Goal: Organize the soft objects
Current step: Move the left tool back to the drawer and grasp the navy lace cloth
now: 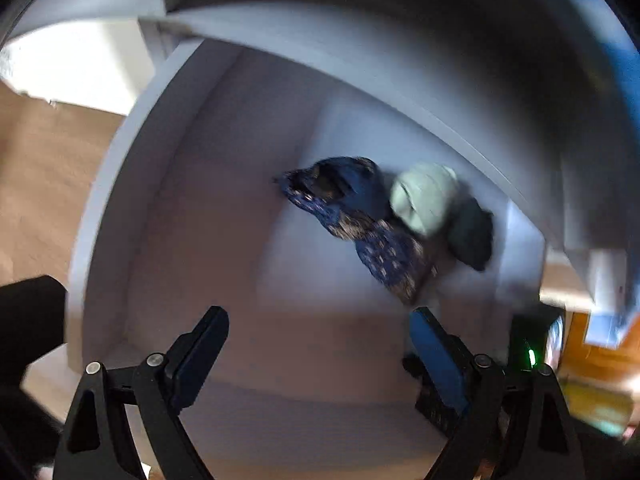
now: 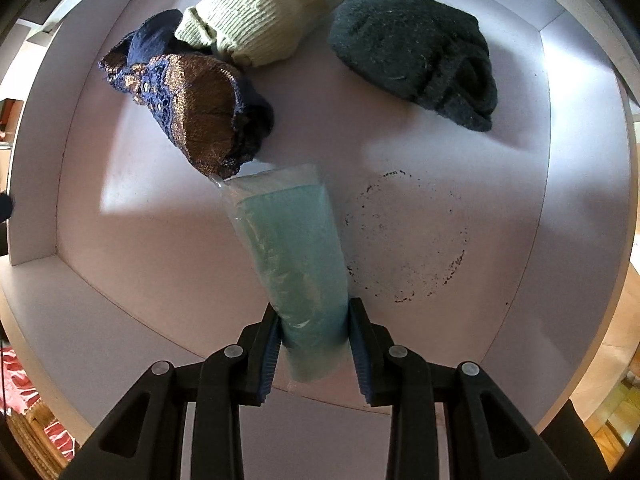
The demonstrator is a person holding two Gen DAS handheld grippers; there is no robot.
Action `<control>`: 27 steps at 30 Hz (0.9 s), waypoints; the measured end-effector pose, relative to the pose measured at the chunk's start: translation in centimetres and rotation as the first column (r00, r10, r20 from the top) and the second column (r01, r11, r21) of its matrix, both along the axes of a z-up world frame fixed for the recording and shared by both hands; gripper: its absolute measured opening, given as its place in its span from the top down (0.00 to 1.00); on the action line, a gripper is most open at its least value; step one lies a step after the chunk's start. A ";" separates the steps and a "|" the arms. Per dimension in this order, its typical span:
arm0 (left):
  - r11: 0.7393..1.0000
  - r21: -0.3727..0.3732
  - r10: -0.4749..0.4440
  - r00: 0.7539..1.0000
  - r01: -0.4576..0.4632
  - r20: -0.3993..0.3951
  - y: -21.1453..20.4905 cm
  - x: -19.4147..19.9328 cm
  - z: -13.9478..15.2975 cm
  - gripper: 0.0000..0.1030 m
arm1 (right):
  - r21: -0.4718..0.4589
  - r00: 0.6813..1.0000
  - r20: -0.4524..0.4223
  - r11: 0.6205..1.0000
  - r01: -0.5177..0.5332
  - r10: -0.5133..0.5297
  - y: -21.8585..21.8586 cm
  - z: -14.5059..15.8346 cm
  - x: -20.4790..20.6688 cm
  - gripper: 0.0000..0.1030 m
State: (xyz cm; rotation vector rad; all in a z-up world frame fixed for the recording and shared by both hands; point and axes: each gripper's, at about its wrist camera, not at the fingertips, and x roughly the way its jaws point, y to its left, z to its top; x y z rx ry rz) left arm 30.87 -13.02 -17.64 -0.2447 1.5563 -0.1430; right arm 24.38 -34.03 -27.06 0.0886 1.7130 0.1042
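My right gripper is shut on a teal cloth sealed in a clear plastic sleeve, which slants down toward the floor of a white shelf compartment. Behind it lie a navy and copper lace garment, a pale green knitted piece and a dark green woolly piece. My left gripper hangs open and empty above the same white compartment, which is blurred. The lace garment, the pale green piece and the dark green piece show far beyond its fingertips.
A ring of dark specks marks the shelf floor right of the sleeve. White side walls close the compartment in. A brown floor lies left of the shelf, and orange and yellow clutter sits at the right.
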 end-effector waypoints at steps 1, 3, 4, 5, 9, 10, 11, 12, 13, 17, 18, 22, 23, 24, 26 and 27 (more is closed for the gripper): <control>0.999 -0.018 0.039 0.999 -0.039 -0.013 0.3 0.4 -0.7 0.10 | -0.001 1.000 0.000 1.000 0.001 -0.001 -0.1 0.1 -0.2 0.69; 0.993 -0.056 0.101 0.994 -0.103 -0.036 0.9 1.0 -1.6 0.10 | -0.006 1.000 0.001 1.000 0.013 -0.013 -0.1 0.1 -0.3 0.69; 0.989 -0.074 0.127 0.991 -0.130 -0.048 1.0 1.2 -2.1 0.10 | -0.009 1.000 0.001 1.000 0.019 -0.019 -0.2 0.1 -0.4 0.69; 0.985 -0.090 0.143 0.988 -0.148 -0.054 1.0 1.4 -2.5 0.10 | -0.013 1.000 0.001 1.000 0.021 -0.021 -0.2 0.0 -0.5 0.69; 0.970 -0.149 0.181 0.979 -0.194 -0.096 0.4 2.4 -4.3 0.10 | -0.035 0.999 0.009 0.999 0.036 -0.035 -0.1 0.4 -0.6 0.70; 0.967 -0.156 0.186 0.977 -0.202 -0.108 0.2 2.5 -4.7 0.10 | -0.029 0.999 0.008 0.999 0.045 -0.045 -0.2 0.5 -0.6 0.70; 0.964 -0.161 0.194 0.974 -0.211 -0.119 0.0 2.6 -5.1 0.10 | -0.018 0.998 0.006 0.998 0.064 -0.064 -0.3 0.5 -0.6 0.70; 0.959 -0.174 0.203 0.970 -0.225 -0.132 -0.2 2.7 -5.6 0.10 | -0.011 0.997 0.004 0.997 0.077 -0.077 -0.5 0.6 -0.7 0.70; 0.957 -0.181 0.204 0.969 -0.228 -0.140 -0.4 2.8 -5.9 0.10 | -0.007 0.996 0.002 0.996 0.086 -0.086 -0.6 0.6 -0.7 0.70; 0.959 -0.172 0.201 0.968 -0.226 -0.153 -1.3 3.5 -7.0 0.10 | -0.003 0.994 -0.003 0.994 0.106 -0.106 -0.7 0.8 -0.8 0.70; 0.967 -0.151 0.181 0.971 -0.204 -0.153 -1.5 3.7 -7.3 0.11 | 0.001 0.993 -0.001 0.993 0.116 -0.116 -0.8 1.0 -0.8 0.70; 0.997 -0.039 0.063 0.993 -0.068 -0.102 -2.1 3.7 -7.0 0.16 | 0.023 0.987 0.007 0.987 0.158 -0.159 -1.3 1.9 -0.9 0.70; 0.997 -0.037 0.058 0.993 -0.062 -0.102 -1.8 3.5 -6.9 0.16 | 0.033 0.985 0.008 0.984 0.173 -0.174 -1.5 2.2 -0.9 0.70; 0.997 -0.037 0.064 0.993 -0.068 -0.101 -1.4 3.4 -6.8 0.15 | 0.044 0.982 0.008 0.982 0.186 -0.187 -1.6 2.4 -1.0 0.70; 0.996 -0.012 0.081 0.992 -0.083 -0.095 -0.3 3.1 -6.5 0.16 | 0.059 0.978 0.013 0.977 0.207 -0.208 -1.9 2.8 -0.9 0.70; 0.996 -0.004 0.083 0.993 -0.084 -0.089 0.0 3.0 -6.4 0.16 | 0.066 0.976 0.017 0.975 0.214 -0.215 -2.0 3.1 -0.9 0.70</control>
